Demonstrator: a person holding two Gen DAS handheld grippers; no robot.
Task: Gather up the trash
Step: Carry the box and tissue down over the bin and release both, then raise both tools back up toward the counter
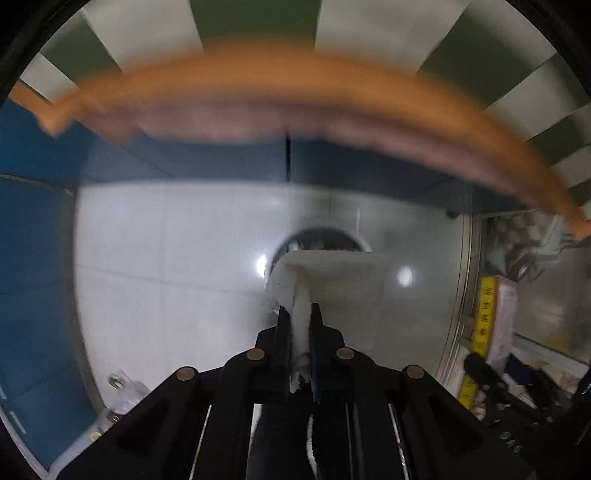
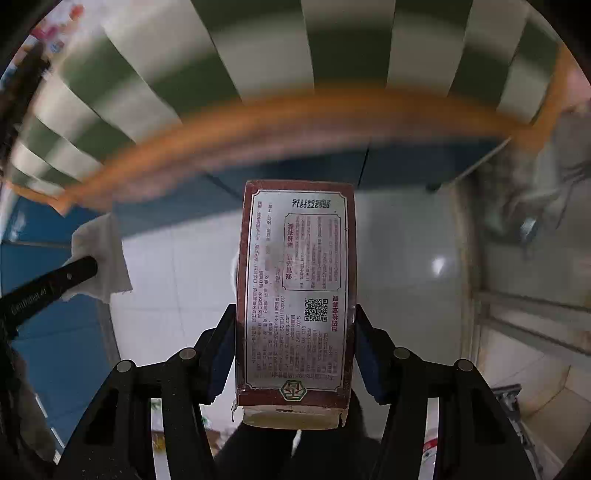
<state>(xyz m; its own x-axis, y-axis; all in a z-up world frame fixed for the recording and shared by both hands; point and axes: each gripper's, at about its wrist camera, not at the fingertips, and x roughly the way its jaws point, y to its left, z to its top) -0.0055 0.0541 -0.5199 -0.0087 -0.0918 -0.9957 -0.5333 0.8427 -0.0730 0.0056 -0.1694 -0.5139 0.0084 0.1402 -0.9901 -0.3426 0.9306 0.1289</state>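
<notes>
My left gripper (image 1: 300, 314) is shut on a white crumpled tissue (image 1: 325, 275), held above the white tiled floor. Past the tissue a round dark bin opening (image 1: 317, 238) shows, partly hidden. My right gripper (image 2: 295, 325) is shut on a brown carton (image 2: 295, 291) with a silver printed label and QR code, held upright between the fingers. In the right wrist view the left gripper's finger (image 2: 55, 282) and its tissue (image 2: 101, 254) show at the left edge.
A table edge with an orange rim (image 1: 295, 74) and green-white striped cloth (image 1: 258, 26) arcs across the top. Blue panels (image 1: 33, 258) stand at left. A cluttered shelf with a yellow package (image 1: 487, 314) is at right. A small wrapper (image 1: 123, 387) lies on the floor.
</notes>
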